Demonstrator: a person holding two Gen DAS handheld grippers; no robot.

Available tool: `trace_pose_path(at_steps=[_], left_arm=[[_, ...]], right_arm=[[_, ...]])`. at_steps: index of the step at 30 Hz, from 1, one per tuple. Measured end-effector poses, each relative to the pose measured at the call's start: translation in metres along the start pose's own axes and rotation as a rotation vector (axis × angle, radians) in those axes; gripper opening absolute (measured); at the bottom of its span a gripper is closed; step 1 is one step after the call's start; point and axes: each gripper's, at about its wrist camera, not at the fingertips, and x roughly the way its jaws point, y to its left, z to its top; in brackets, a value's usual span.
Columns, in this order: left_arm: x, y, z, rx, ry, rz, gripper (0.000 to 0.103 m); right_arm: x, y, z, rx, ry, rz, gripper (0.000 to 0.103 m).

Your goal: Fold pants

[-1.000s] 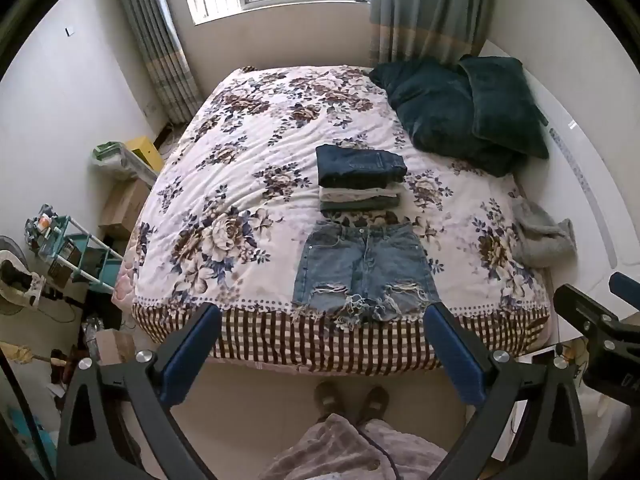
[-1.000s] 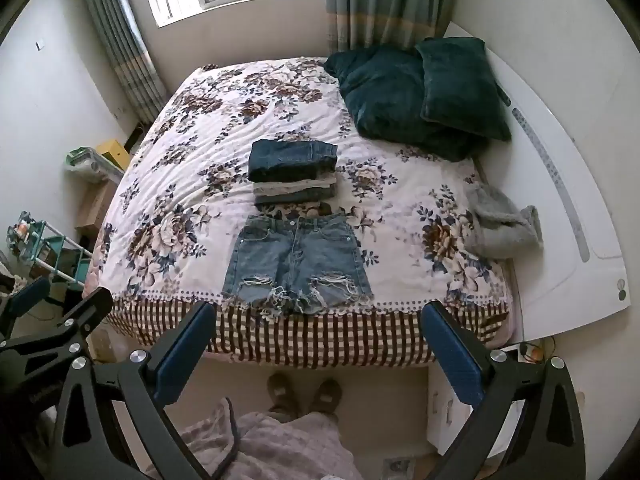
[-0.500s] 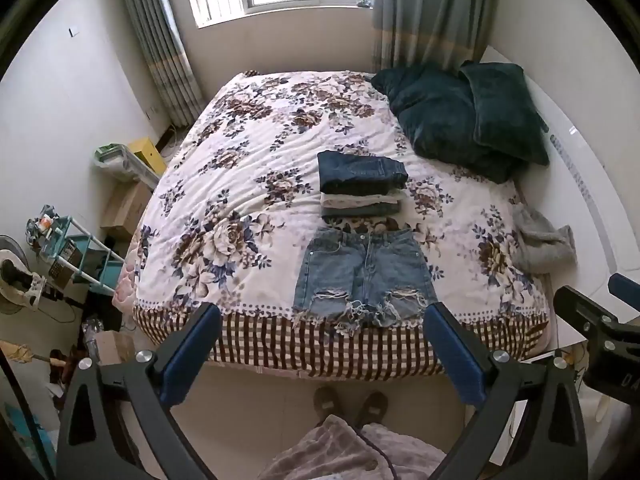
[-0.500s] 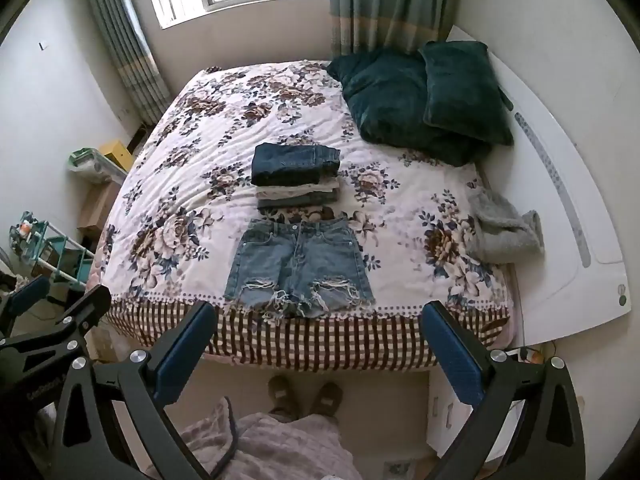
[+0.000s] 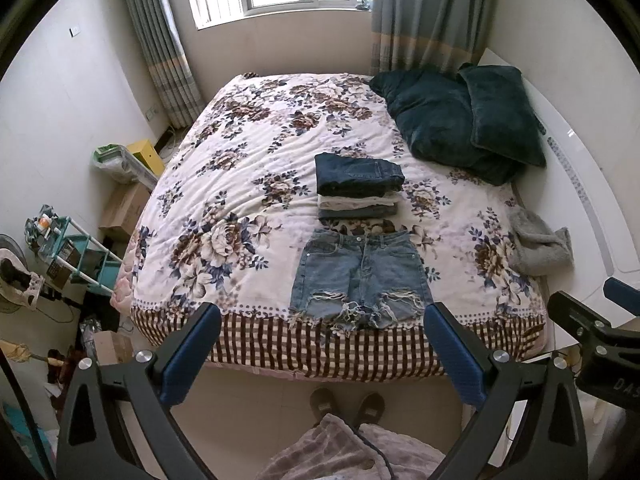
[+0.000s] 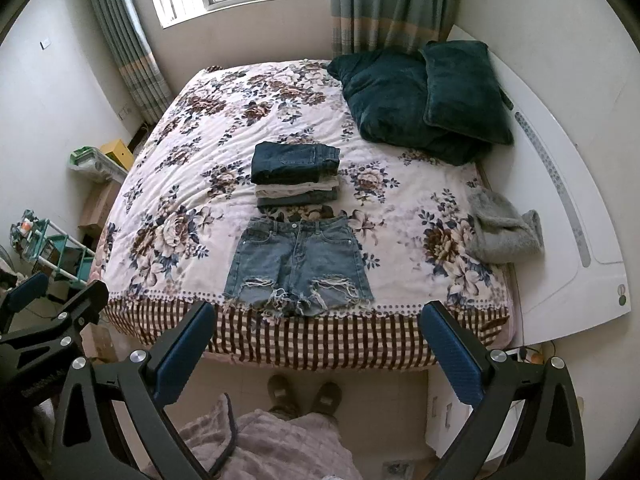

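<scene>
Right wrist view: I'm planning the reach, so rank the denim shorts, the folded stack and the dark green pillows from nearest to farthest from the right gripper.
From the right gripper, held open off the foot of the bed:
1. Denim shorts, flat at the bed's near edge.
2. Folded stack, just beyond the shorts' waistband, mid-bed.
3. Dark green pillows, far right by the headboard.

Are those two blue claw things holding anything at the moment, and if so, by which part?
Nothing is held. The left gripper and the right gripper are both wide open, short of the bed, and the denim shorts lie flat, untouched.
</scene>
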Motion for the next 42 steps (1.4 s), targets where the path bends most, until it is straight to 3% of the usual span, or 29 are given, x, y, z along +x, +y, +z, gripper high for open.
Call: trace_pose_path(at_steps=[14, 18, 27, 29, 42], left_arm=[[-0.007, -0.008, 0.017, 0.002, -0.022, 0.013, 0.103], [-0.010, -0.004, 0.007, 0.005, -0.029, 0.010, 0.103], [-0.009, -0.010, 0.029, 0.006, -0.030, 0.007, 0.103], [-0.012, -0.004, 0.006, 0.005, -0.031, 0.007, 0.103], [-0.015, -0.007, 0.006, 0.005, -0.031, 0.008, 0.103]], right_arm=[[-0.006, 0.000, 0.003, -0.001, -0.005, -0.002, 0.103], [-0.008, 0.000, 0.003, 0.000, -0.005, -0.002, 0.103], [-0.013, -0.013, -0.001, -0.001, -0.009, -0.003, 0.103], [-0.013, -0.013, -0.001, -0.002, -0.009, -0.002, 0.103], [-0.014, -0.014, -0.001, -0.003, -0.009, -0.001, 0.103]])
